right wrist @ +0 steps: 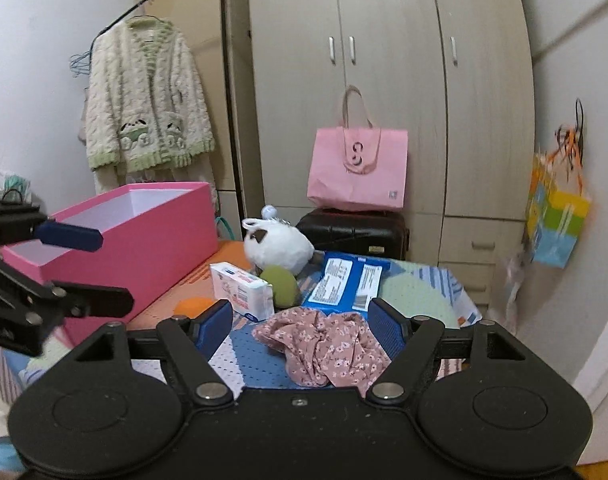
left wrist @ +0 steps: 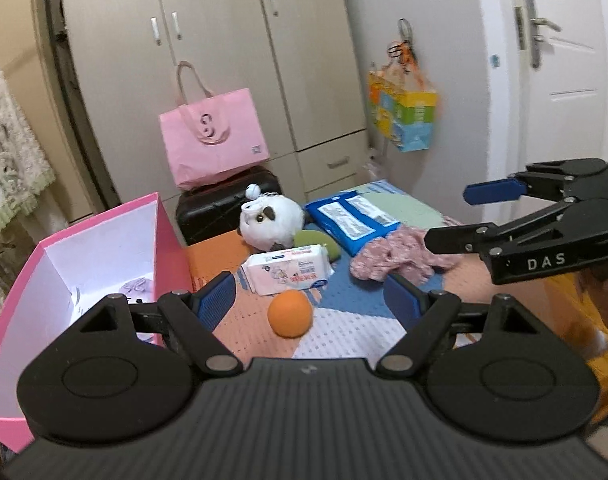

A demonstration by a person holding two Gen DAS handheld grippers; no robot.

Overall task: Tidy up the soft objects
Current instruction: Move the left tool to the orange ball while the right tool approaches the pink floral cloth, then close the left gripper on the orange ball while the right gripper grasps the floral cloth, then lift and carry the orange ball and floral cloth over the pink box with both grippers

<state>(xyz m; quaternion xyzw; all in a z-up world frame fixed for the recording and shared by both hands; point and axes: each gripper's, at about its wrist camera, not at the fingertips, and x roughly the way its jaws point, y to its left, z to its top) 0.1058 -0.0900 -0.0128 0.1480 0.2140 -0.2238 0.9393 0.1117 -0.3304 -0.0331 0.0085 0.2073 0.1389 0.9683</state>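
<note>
On the mat-covered table: soft things lie loose in one cluster, none boxed as far as shows.
left gripper: jaws apart, nothing between the pads; aimed at the orange ball, which sits dead ahead at 12 o'clock, likely its pick.
right gripper: jaws apart, empty; floral pink cloth lies crumpled at 12 o'clock, partly between the fingers but not pinched, probably its target.
pink box: open top, at 10 o'clock of the left gripper, close by so drops stay short; something pale lies inside, cannot tell what.
wet-wipes pack: just beyond the ball, touching the green cushion.
white plush toy: behind the wipes, far edge.
blue package: flat, at 1 o'clock, cloth overlapping its near corner.
stage: judged early, both grippers approaching.
</note>
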